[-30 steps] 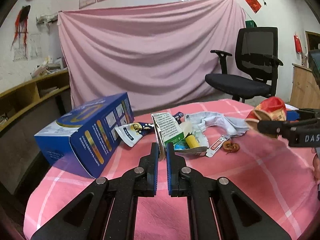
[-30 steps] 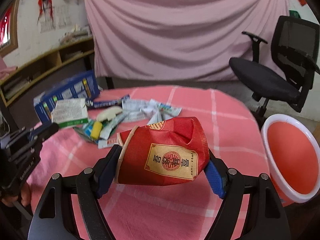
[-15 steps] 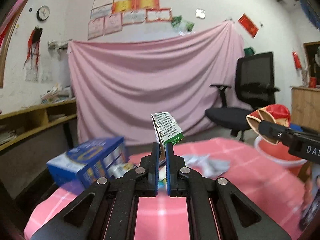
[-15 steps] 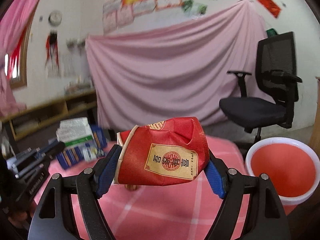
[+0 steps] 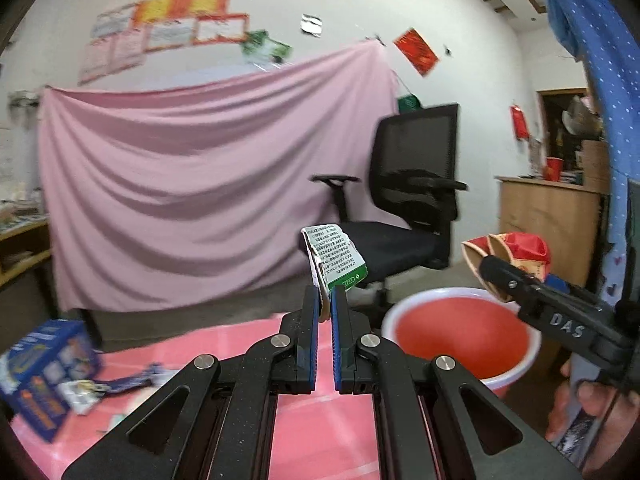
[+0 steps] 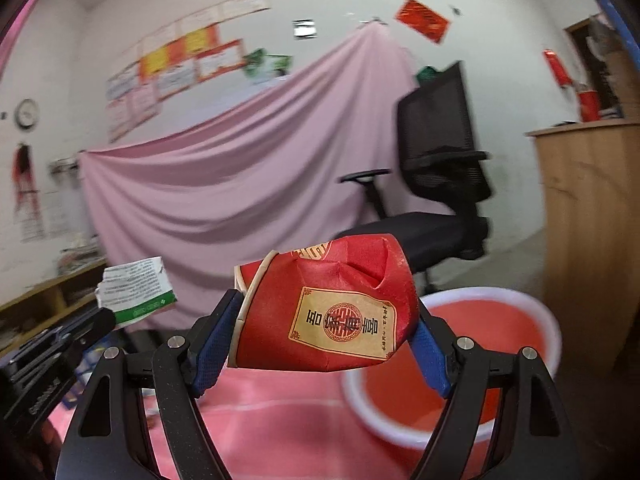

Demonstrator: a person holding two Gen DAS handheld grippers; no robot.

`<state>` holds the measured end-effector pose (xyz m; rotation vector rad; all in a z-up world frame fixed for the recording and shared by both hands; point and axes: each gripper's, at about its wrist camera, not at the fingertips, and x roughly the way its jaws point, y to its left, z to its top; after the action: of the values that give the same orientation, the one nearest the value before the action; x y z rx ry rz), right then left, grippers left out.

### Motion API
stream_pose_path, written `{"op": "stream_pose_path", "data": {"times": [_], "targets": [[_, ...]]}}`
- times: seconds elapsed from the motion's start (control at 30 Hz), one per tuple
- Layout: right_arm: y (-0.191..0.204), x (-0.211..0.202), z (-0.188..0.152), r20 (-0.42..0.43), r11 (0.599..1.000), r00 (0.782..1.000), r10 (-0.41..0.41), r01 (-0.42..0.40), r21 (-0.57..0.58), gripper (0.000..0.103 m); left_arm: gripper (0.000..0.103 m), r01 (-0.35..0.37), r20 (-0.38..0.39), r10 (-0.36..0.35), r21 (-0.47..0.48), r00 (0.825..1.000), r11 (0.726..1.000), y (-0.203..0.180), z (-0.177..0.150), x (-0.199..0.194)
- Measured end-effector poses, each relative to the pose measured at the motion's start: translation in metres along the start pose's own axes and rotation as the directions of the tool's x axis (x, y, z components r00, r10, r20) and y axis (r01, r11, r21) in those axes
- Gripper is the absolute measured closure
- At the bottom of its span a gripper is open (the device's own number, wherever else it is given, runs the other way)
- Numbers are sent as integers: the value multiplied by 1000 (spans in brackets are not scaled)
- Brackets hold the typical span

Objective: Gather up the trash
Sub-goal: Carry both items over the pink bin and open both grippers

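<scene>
Pink checked tabletop point(image 5: 320, 420) carrying leftover litter

A blue box point(image 5: 44, 368) is sitting at the tabletop's left edge, with blurred wrappers point(image 5: 116, 384) lying just beside it on the pink cloth. The cloth's pale stripes are running across the bare middle. Past the far right edge, a red basin with a white rim point(image 5: 460, 340) is standing on the floor point(image 5: 240, 308), apparently below tabletop level.

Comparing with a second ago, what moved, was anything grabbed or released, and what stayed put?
Both grippers lifted off the table and swung toward the red basin. The left gripper carried the flattened carton up from the trash pile; the right gripper brought the crushed red cup nearer the basin. Nothing was grabbed or released. The blue box and wrappers remain on the table.
</scene>
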<state>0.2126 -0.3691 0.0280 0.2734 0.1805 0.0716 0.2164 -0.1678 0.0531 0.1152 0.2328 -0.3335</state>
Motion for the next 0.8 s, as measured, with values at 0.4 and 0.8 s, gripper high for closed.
{"op": "stream_pose_path", "data": {"times": [0.4,0.8], "targets": [[-71,33,-14,-179,974,976,-125,155,167,25,99,158,-215,-171,-77,962,985,-47,14,96],[-94,51,-22,-283,957,948,-145,207,202,24,94,193,-372,-238,-155,897,969,-52,6,141]]}}
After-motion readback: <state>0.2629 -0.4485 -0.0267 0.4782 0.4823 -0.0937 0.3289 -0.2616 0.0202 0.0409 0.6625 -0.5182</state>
